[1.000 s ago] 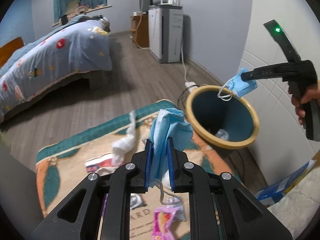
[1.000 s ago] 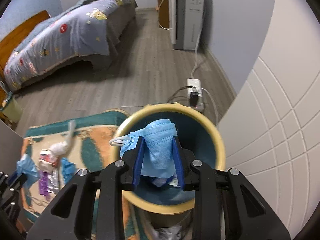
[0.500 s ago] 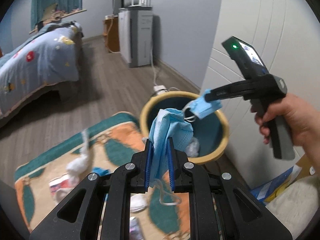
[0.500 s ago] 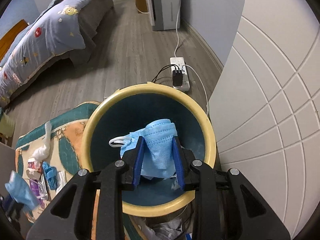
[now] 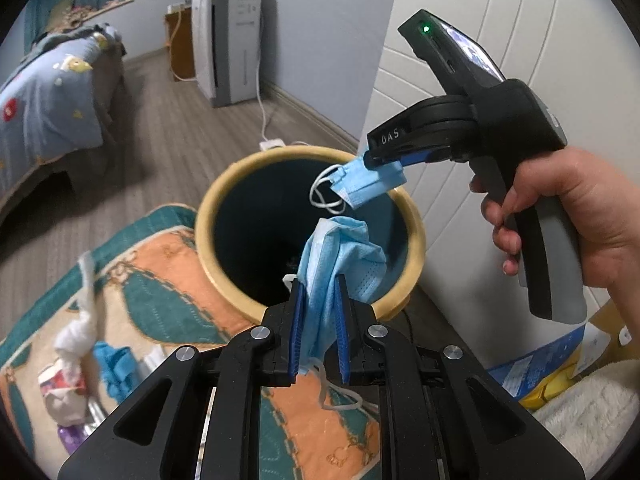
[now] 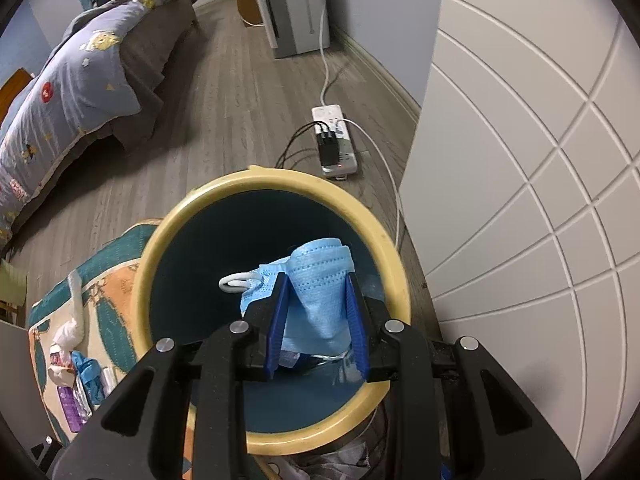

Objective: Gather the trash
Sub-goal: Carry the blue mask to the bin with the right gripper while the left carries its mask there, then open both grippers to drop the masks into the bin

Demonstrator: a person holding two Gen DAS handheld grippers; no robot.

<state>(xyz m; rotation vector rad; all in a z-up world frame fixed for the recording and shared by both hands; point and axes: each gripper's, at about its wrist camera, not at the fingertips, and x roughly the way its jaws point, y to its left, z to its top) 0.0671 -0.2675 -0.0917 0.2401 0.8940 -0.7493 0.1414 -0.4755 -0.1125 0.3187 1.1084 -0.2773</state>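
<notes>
A round bin (image 5: 416,236) with a yellow rim and dark teal inside stands on the floor by the white wall; in the right wrist view its rim (image 6: 152,264) fills the middle. My left gripper (image 5: 319,280) is shut on a crumpled blue face mask (image 5: 344,256) at the bin's near rim. My right gripper (image 6: 316,280) is shut on a second blue face mask (image 6: 316,276) over the bin's mouth. From the left wrist view that mask (image 5: 368,184) hangs from the right gripper (image 5: 366,159), held by a hand (image 5: 576,216).
A patterned rug (image 5: 172,264) left of the bin carries white tissue (image 5: 76,332), a blue scrap (image 5: 116,368) and wrappers (image 6: 68,396). A power strip (image 6: 336,140) with cables lies behind the bin. A bed (image 6: 72,76) stands far left, a white wall panel (image 6: 520,160) at right.
Both grippers have come closer to the bin and lower, each still holding its mask. The left one swung right from over the rug to the bin's rim; the right one sank over the bin's mouth.
</notes>
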